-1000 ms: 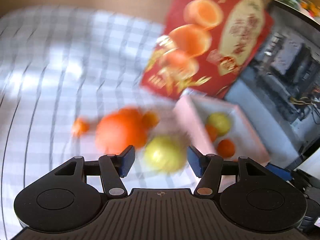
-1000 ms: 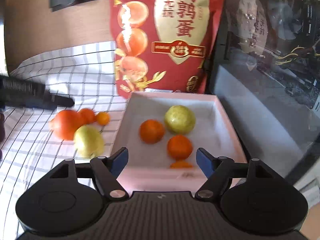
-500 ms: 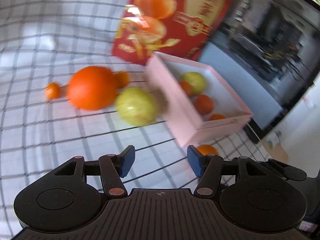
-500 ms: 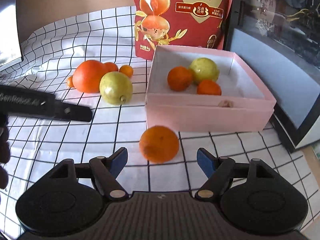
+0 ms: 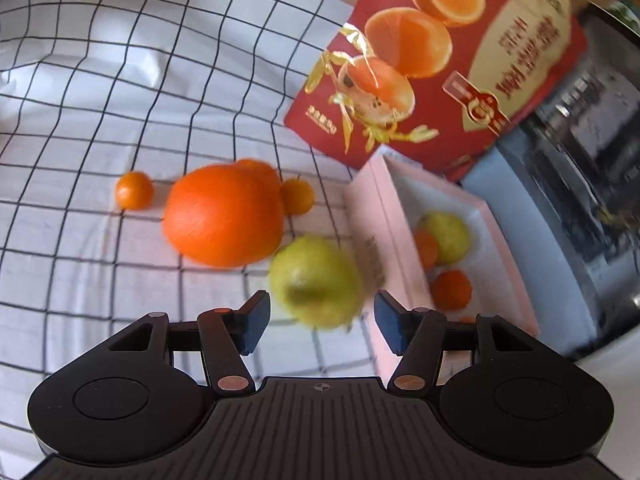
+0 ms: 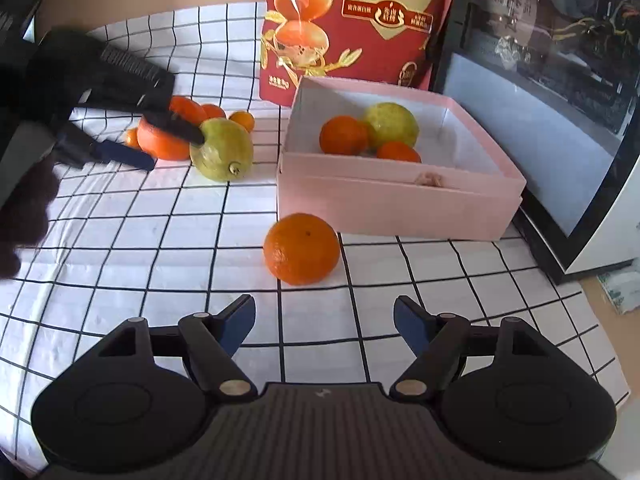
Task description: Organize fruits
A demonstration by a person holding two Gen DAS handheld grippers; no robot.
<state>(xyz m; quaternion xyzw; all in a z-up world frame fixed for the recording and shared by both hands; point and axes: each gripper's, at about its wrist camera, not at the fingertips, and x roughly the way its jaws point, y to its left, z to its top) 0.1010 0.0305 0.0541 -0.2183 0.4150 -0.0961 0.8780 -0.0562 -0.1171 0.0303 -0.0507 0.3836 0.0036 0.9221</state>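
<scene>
A yellow-green fruit (image 5: 316,280) lies on the checked cloth, just ahead of my open left gripper (image 5: 323,322) and level with its fingertips, no pad pressing on it. Left of it sit a big orange (image 5: 222,212) and small orange fruits (image 5: 134,196). The pink box (image 5: 374,240) to the right holds a green fruit (image 5: 446,236) and oranges (image 5: 452,290). In the right wrist view, my open right gripper (image 6: 324,322) hangs low before a loose orange (image 6: 302,248) in front of the pink box (image 6: 392,200). The left gripper (image 6: 175,151) reaches the yellow-green fruit (image 6: 222,154) there.
A red printed bag (image 6: 352,28) stands behind the box. A dark framed panel (image 6: 540,120) lines the right side. A dark-gloved hand (image 6: 24,200) holds the left gripper at the left edge. The checked cloth (image 6: 140,240) covers the table.
My left gripper swung back in close to the yellow-green fruit. My right gripper pulled back from over the box and sank toward the loose orange on the cloth.
</scene>
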